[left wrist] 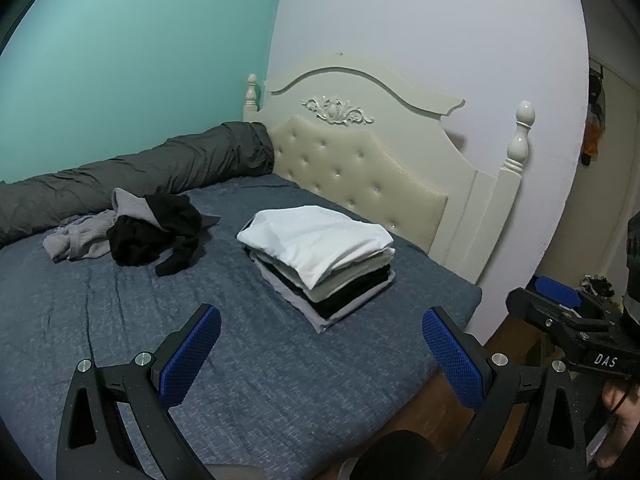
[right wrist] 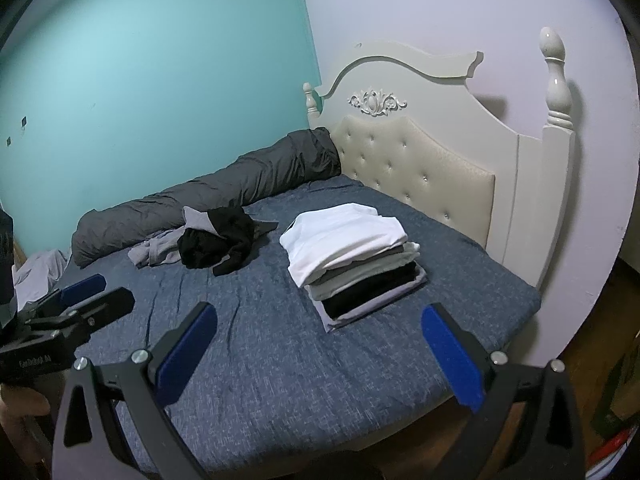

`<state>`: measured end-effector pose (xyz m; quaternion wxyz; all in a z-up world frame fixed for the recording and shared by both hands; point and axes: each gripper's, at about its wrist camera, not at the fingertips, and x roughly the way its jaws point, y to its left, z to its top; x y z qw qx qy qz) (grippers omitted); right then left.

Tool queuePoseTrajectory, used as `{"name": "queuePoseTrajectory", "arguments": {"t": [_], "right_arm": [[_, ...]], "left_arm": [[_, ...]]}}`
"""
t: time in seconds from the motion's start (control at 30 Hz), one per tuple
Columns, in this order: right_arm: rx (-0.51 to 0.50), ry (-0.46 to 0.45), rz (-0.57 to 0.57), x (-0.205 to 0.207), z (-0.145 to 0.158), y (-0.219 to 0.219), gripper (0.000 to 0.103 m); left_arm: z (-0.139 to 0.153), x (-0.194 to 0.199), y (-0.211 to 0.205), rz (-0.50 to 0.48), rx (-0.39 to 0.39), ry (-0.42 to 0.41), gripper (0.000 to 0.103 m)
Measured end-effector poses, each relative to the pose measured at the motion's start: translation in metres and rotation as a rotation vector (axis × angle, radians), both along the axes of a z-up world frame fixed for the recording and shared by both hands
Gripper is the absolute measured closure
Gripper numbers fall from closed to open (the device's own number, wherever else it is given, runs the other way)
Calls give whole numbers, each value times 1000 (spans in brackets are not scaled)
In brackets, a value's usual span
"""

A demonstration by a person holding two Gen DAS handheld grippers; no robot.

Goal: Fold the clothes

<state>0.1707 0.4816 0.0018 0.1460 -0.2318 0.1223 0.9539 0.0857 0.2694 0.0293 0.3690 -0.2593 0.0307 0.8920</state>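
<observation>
A stack of folded clothes (left wrist: pixel 320 264) (right wrist: pixel 352 264), white on top with grey and black layers below, sits on the blue bed cover (left wrist: pixel 240 360) (right wrist: pixel 260 360) near the headboard. Farther left lies a loose heap of unfolded clothes: a black garment (left wrist: pixel 154 234) (right wrist: pixel 218 246) over a grey one (left wrist: pixel 80 236) (right wrist: pixel 158 252). My left gripper (left wrist: pixel 320 356) hangs open over the bed's near edge, nothing between its blue pads. My right gripper (right wrist: pixel 318 354) is open too and empty, short of the stack. Each gripper shows at the other view's edge.
A rolled dark grey duvet (left wrist: pixel 132 176) (right wrist: pixel 208 196) lies along the teal wall. A cream tufted headboard (left wrist: pixel 360 160) (right wrist: pixel 420 160) with posts bounds the bed on the right. Wooden floor (left wrist: pixel 420 412) shows beyond the bed corner. A pale cloth (right wrist: pixel 38 276) lies at the far left.
</observation>
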Motion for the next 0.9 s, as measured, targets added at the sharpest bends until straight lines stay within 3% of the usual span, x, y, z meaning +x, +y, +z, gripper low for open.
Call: {"name": "queuePoseTrajectory", "arguments": {"t": [0.9], "right_arm": [[-11, -9, -27, 10, -13, -2, 0]], "left_arm": [[-11, 4, -7, 14, -9, -15, 0]]}}
